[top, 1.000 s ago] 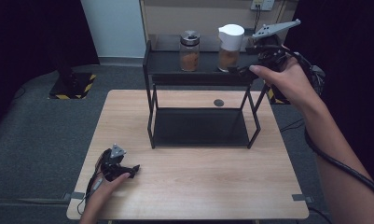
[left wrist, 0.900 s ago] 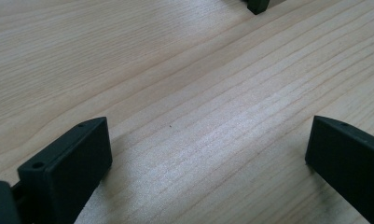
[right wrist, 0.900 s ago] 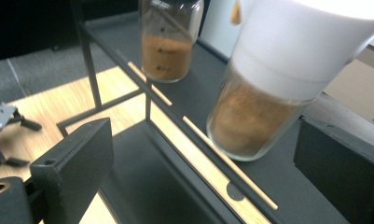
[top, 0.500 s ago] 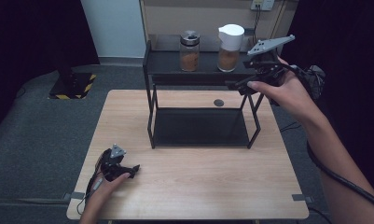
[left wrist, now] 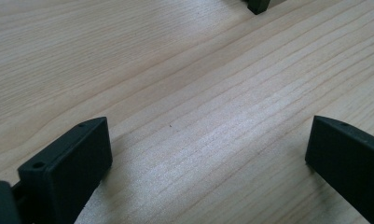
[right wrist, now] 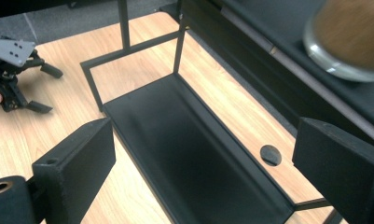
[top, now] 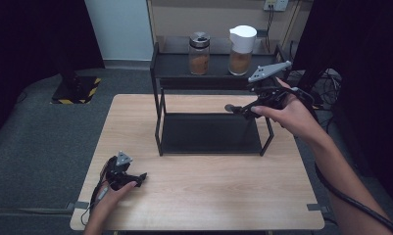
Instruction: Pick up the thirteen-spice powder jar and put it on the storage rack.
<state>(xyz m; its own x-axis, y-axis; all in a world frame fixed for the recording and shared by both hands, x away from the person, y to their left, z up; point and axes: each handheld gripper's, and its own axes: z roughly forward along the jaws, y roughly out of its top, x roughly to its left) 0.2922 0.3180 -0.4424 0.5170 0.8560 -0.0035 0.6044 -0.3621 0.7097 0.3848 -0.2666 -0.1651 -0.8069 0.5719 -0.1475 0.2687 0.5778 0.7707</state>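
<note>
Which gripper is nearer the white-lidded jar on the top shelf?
Right. The right gripper hangs just below and beside the white-lidded jar; the left gripper rests on the table's near-left corner.

Soft overhead light falls evenly on the pale table [top: 208, 196], while the room's left and right sides sink into darkness. Shadows stay faint. A jar [right wrist: 357, 37] close by is blurred.

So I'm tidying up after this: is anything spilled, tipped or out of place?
Nothing stands out. The clear spice jar and white-lidded jar stand upright on the black metal shelf rack; the wooden table looks clean.
</note>
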